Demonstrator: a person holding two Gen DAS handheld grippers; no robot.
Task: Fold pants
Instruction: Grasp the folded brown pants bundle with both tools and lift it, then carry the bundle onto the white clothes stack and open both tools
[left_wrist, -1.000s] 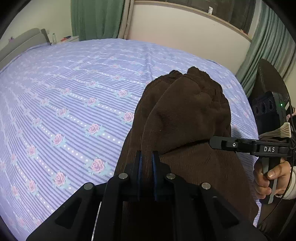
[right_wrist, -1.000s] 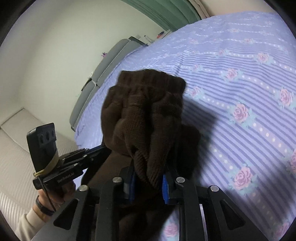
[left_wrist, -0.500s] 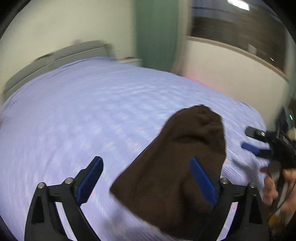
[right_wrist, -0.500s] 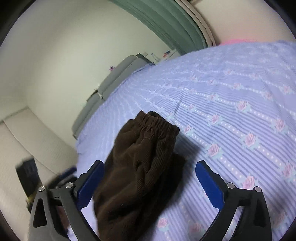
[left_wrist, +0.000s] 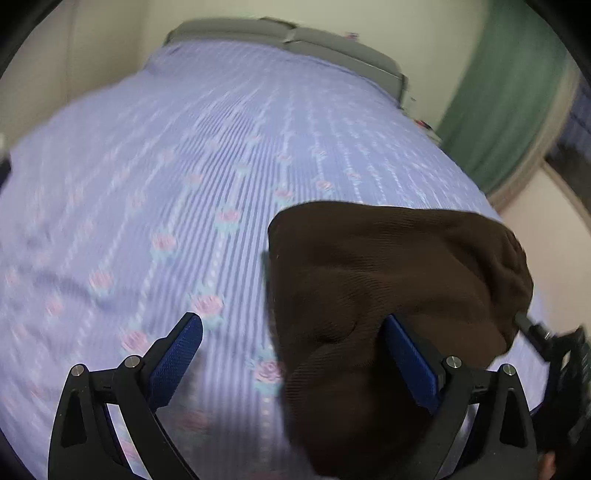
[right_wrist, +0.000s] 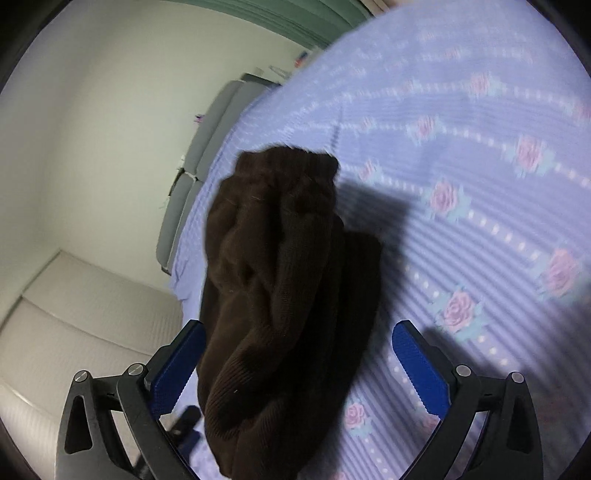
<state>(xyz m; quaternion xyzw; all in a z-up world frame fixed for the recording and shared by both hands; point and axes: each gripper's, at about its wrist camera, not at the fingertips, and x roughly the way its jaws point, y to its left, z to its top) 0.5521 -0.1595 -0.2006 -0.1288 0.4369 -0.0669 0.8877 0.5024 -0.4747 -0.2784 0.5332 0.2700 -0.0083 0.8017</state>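
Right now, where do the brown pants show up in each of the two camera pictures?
Left wrist view: the brown pants fill the lower right, lying on the bed, partly behind the right finger of the open left claw.
Right wrist view: the brown pants sit at centre, running down between the fingers of the open right claw.
Shared landmark: the lilac bedsheet with pink roses and the grey headboard.

Lilac rose-striped bed (left_wrist: 229, 155), grey headboard (left_wrist: 332, 48), green curtain (left_wrist: 506, 122), cream walls (right_wrist: 92, 129).
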